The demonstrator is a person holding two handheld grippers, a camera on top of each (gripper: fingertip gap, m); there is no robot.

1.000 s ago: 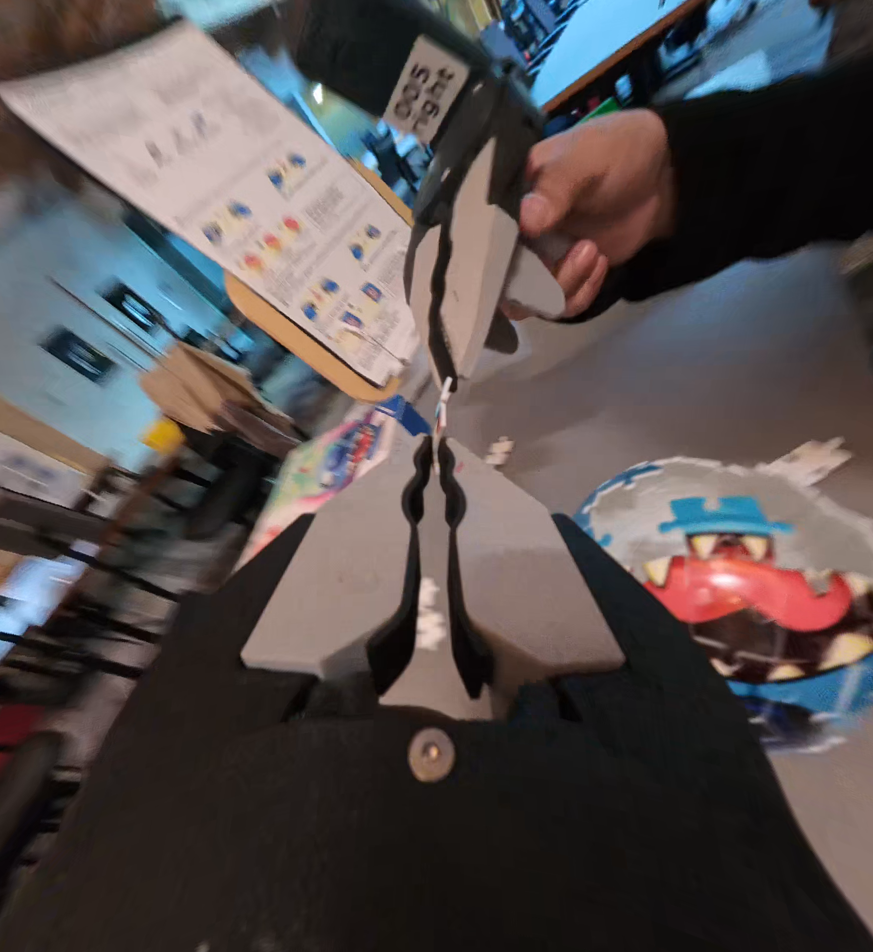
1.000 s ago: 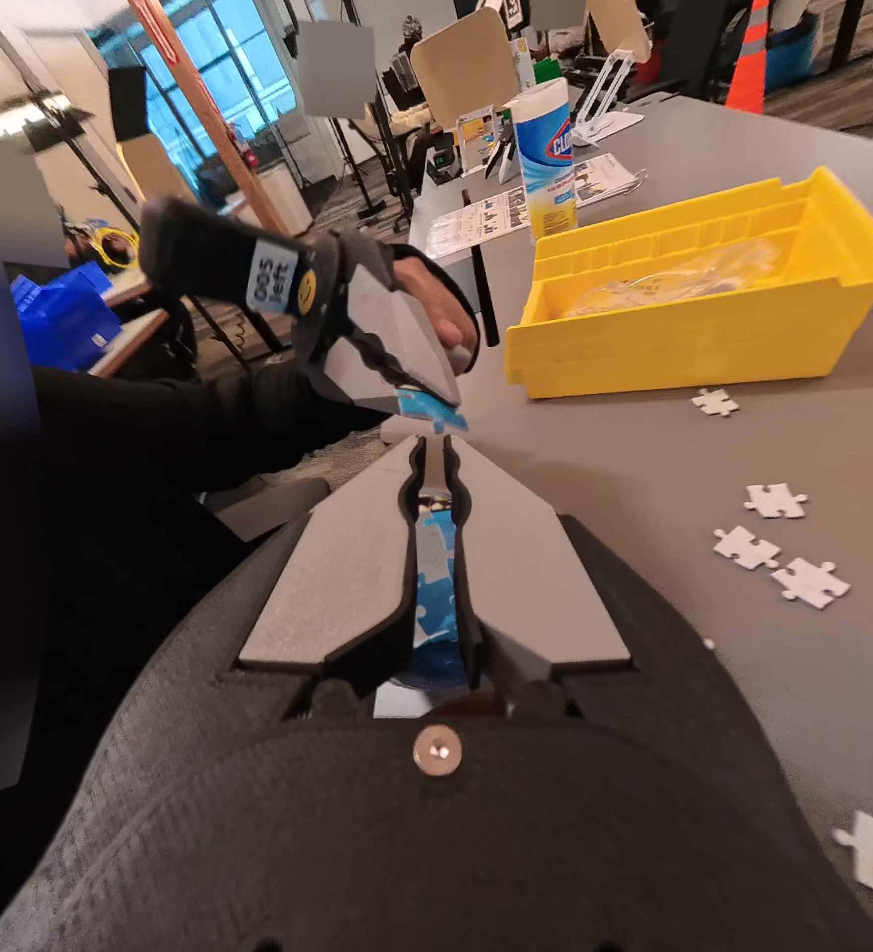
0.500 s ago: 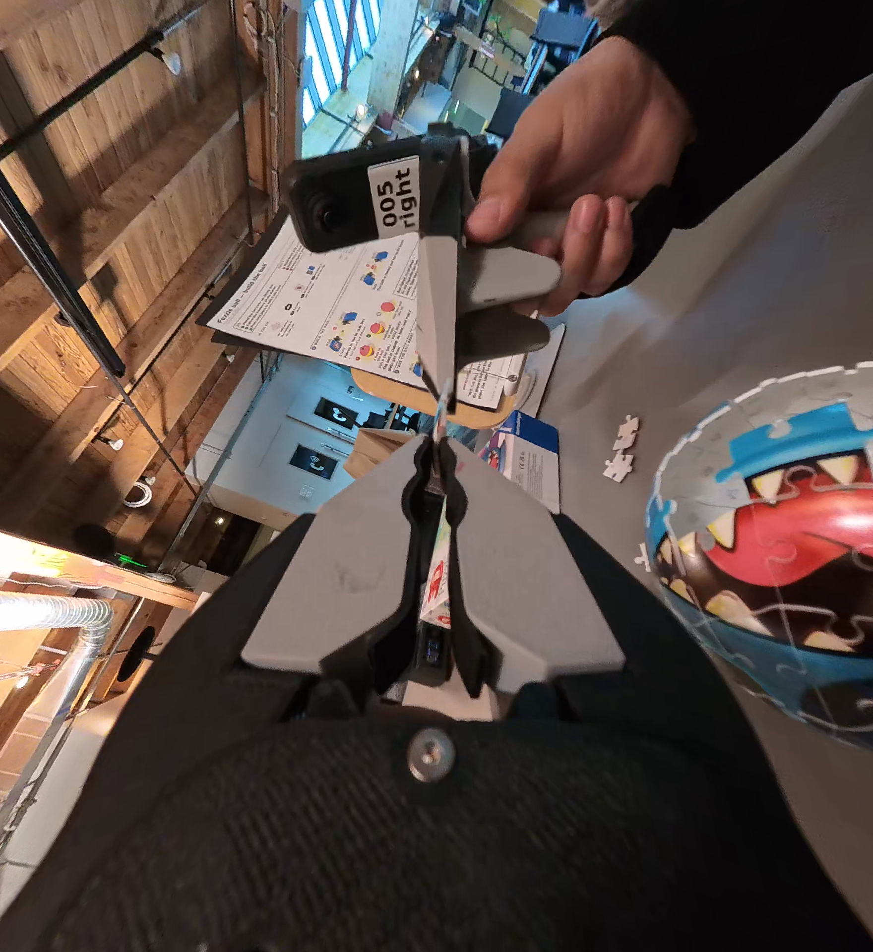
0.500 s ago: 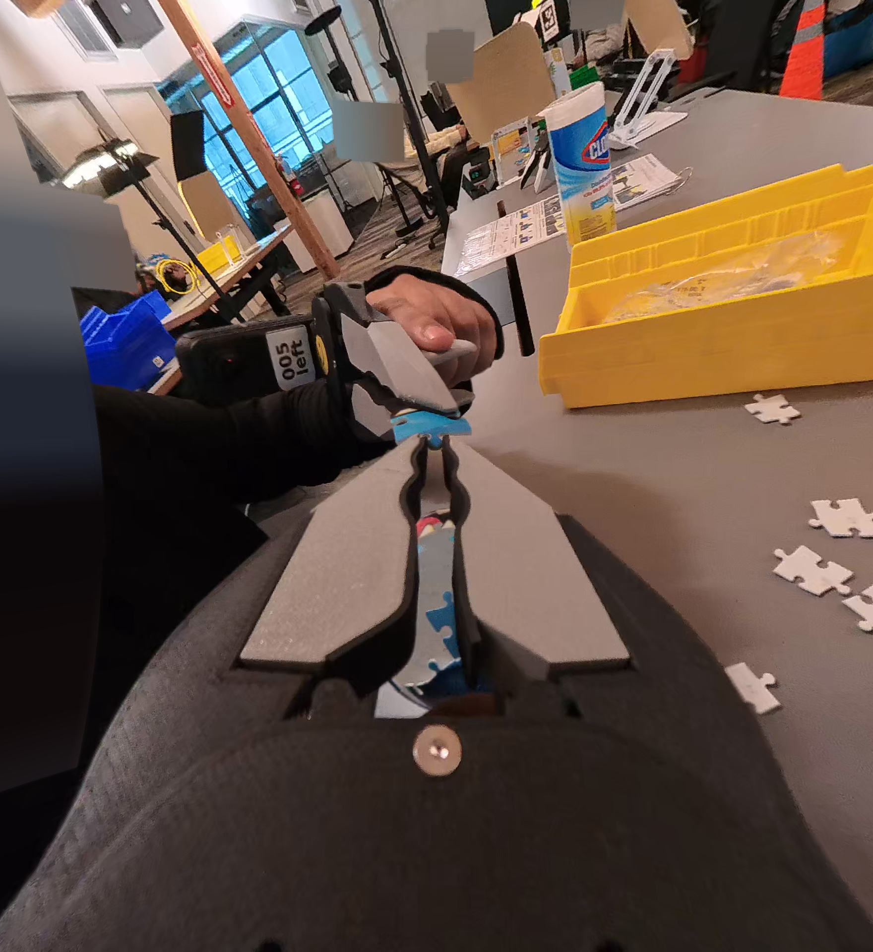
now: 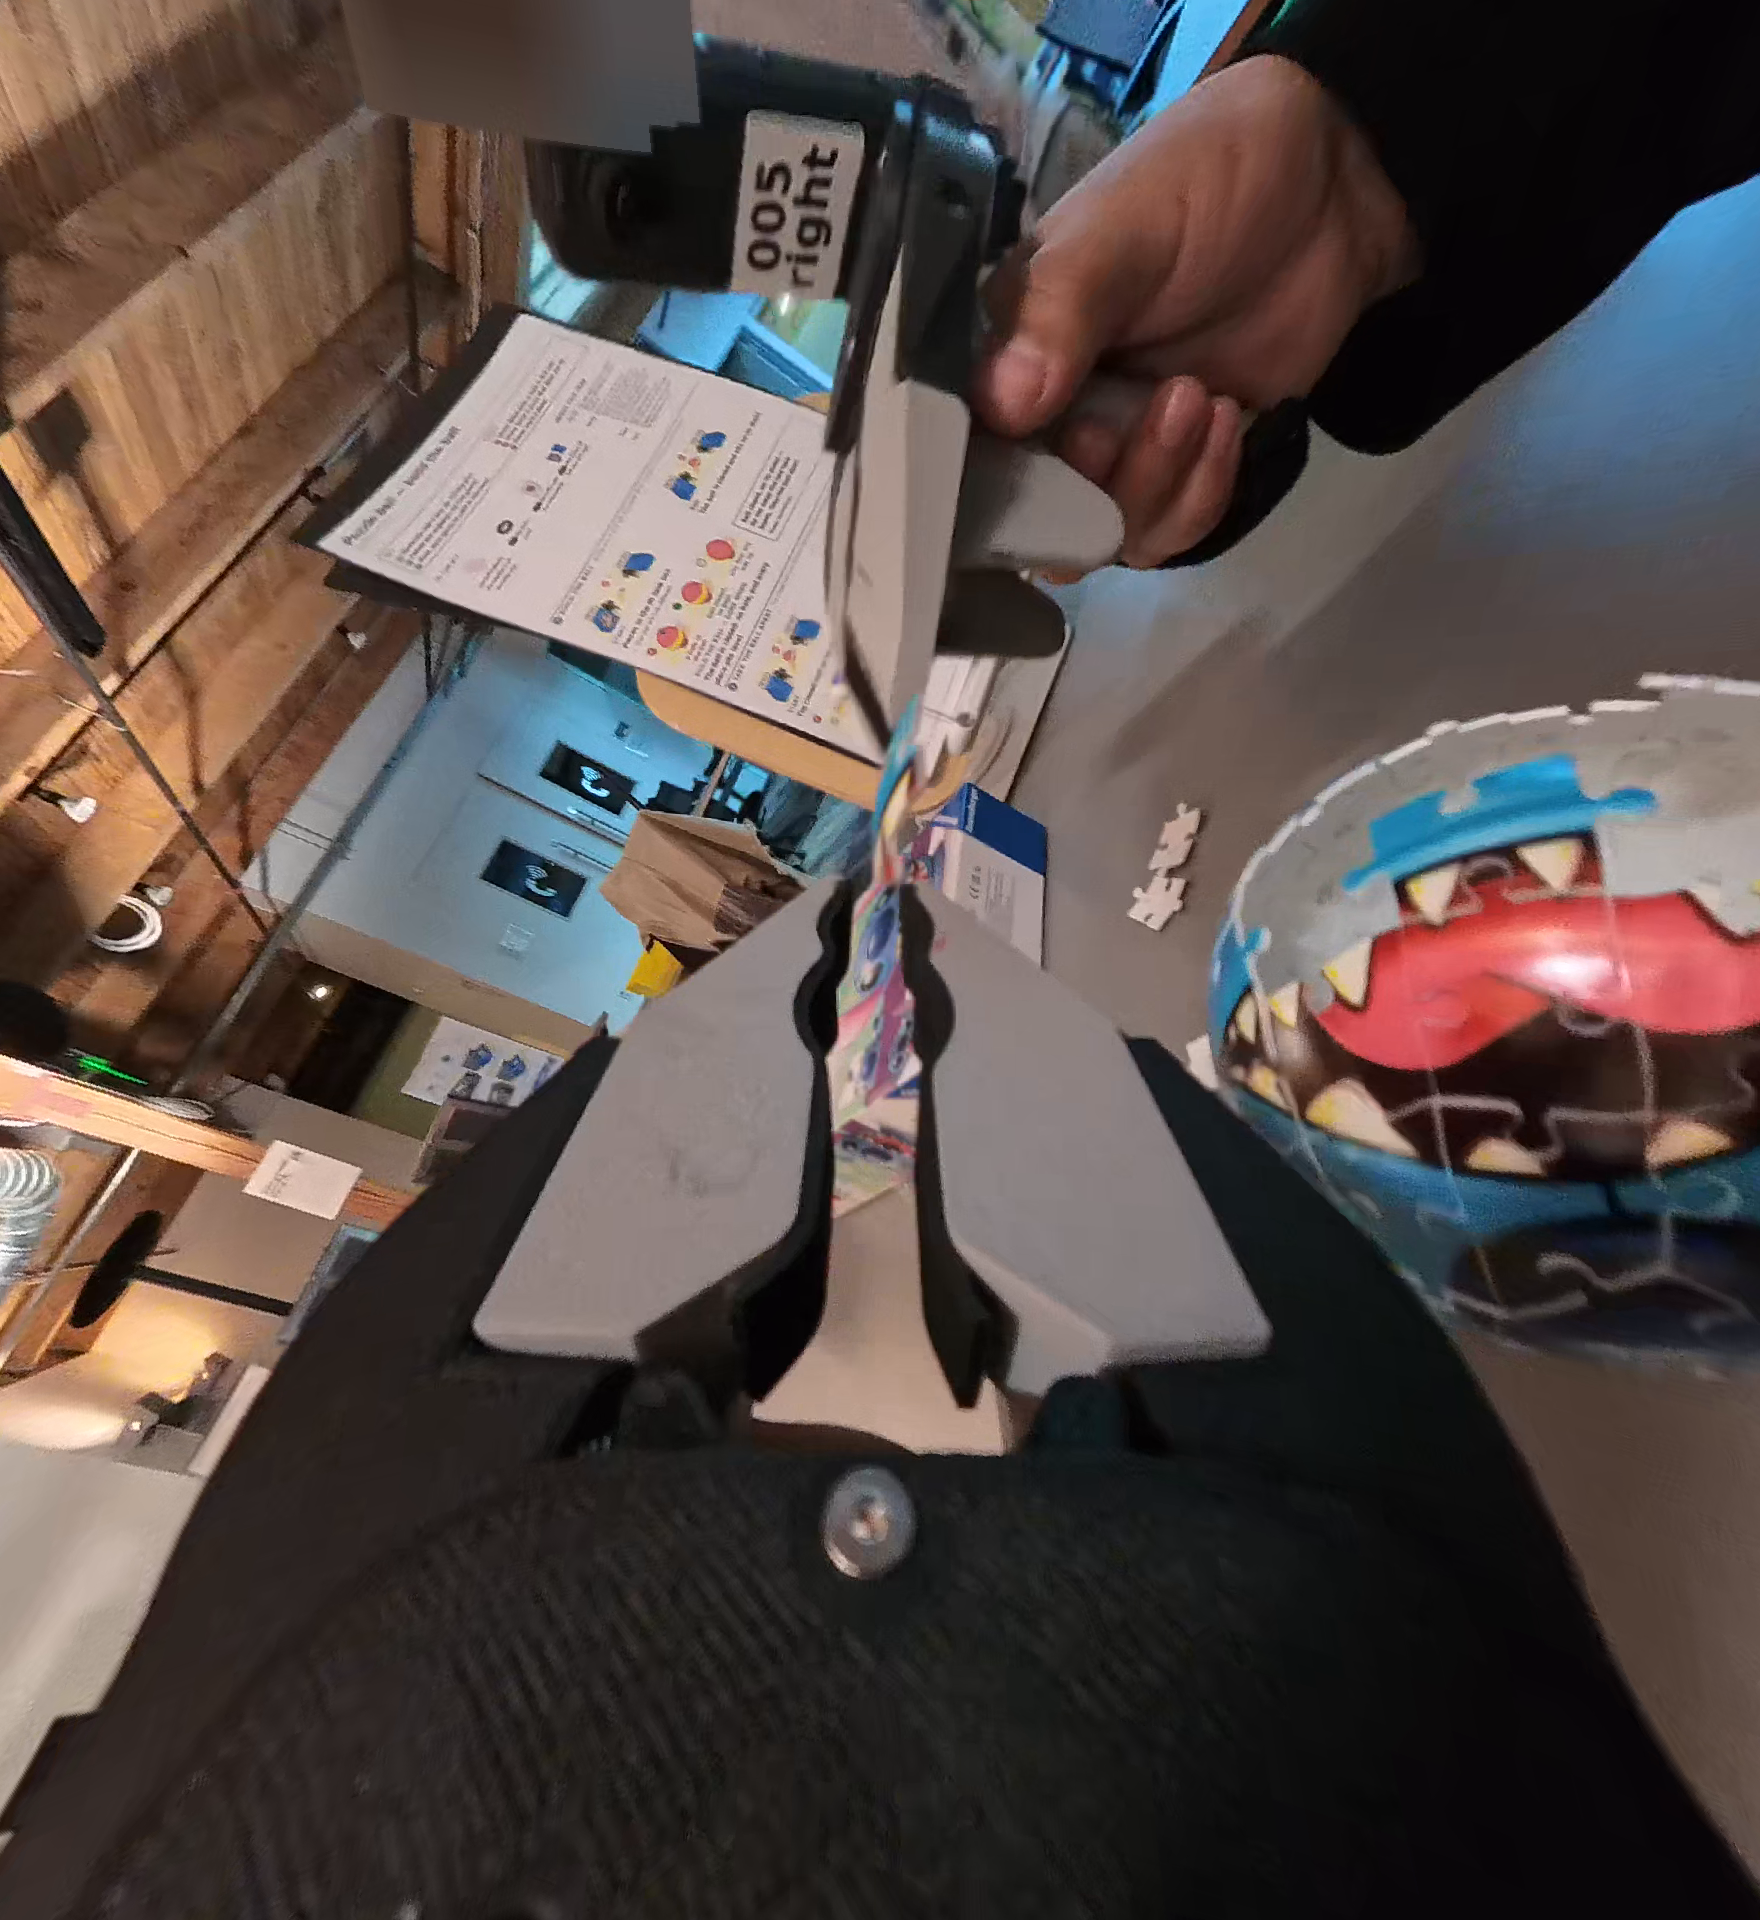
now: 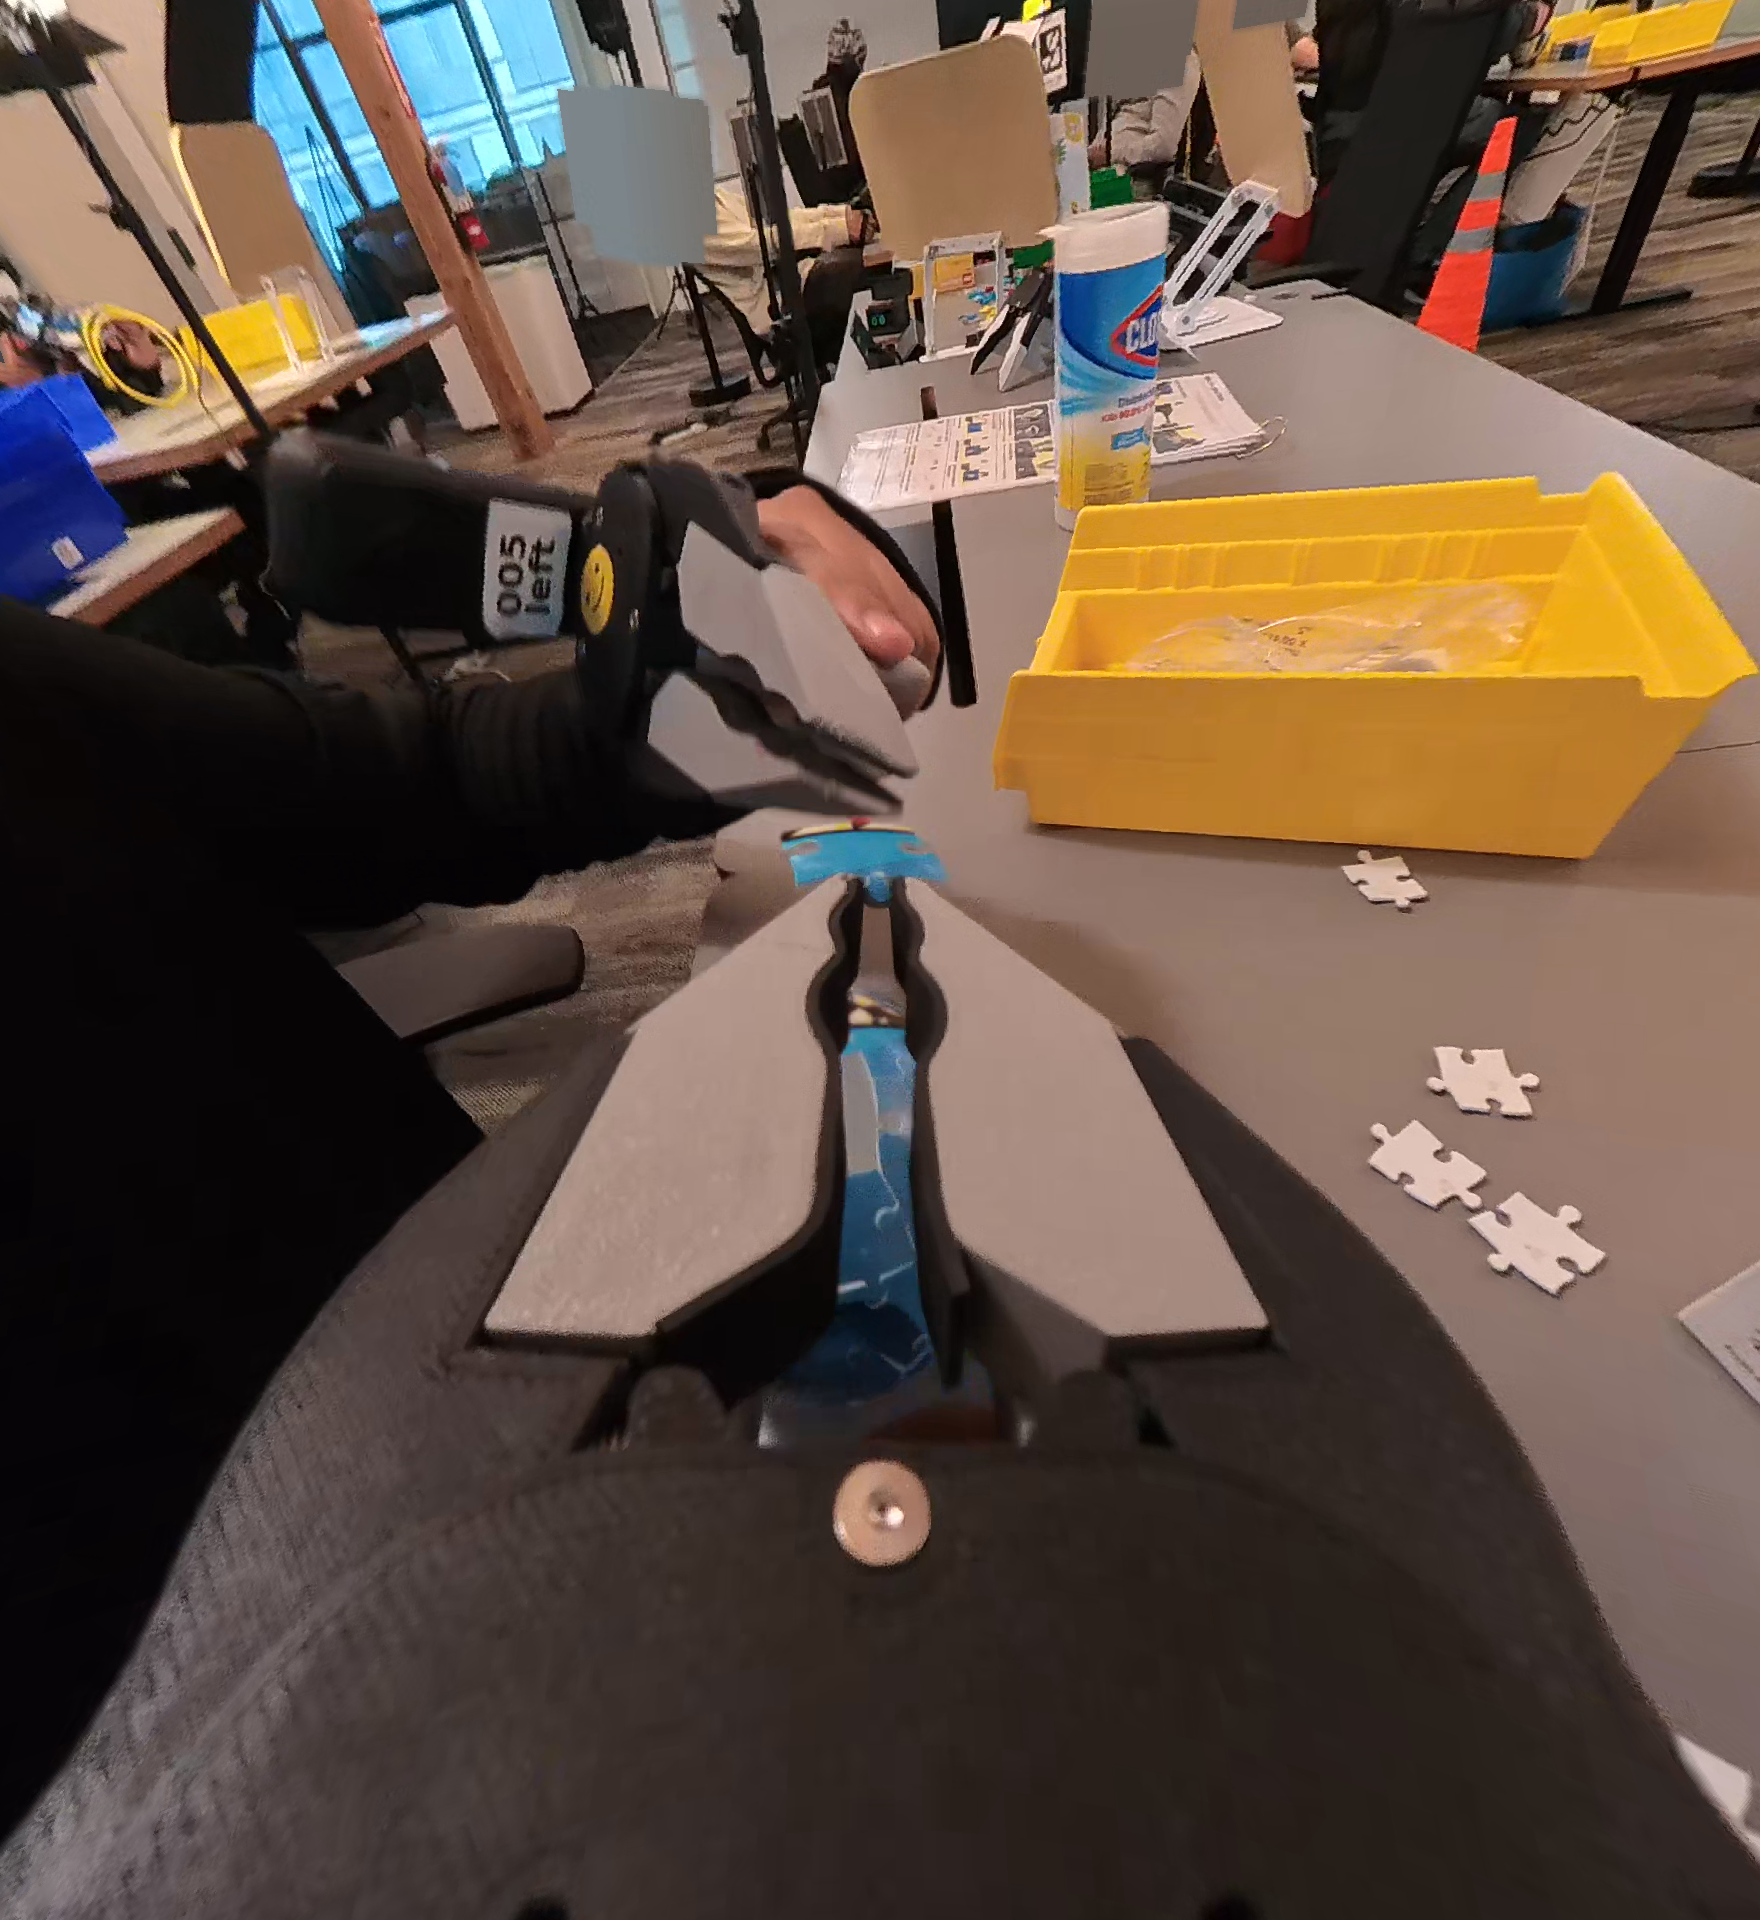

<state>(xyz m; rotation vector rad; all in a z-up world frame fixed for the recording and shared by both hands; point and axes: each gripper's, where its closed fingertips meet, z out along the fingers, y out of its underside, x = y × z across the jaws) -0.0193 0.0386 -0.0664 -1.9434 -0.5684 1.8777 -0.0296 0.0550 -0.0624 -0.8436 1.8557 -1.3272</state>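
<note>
Blue puzzle piece [image 6: 860, 860] pinched by one knob at the tips of the R gripper [image 6: 871, 894], fingers pressed onto it, held in the air above the near edge of the grey table [image 6: 1219, 1039]. Just beyond the piece, tips of the L gripper [image 5: 874, 899], fingers parted by a narrow slit, nothing gripped; very close to the piece, apparently not touching. Bare hand [image 5: 1188, 260] w/ black sleeve wrapped round the R handle. Off to one side in the left wrist view, partly built puzzle ball [image 5: 1541, 1039], red mouth and teeth pattern, jagged rim open at the top, resting on the table. Several white loose pieces [image 6: 1478, 1081] scattered face-down nearby. Farther back: yellow bin [image 6: 1354, 727] w/ a clear bag inside, wipes canister [image 6: 1108, 353], printed instruction sheet [image 5: 595, 520] propped on a stand, small blue-and-white box [image 5: 990, 862].
</note>
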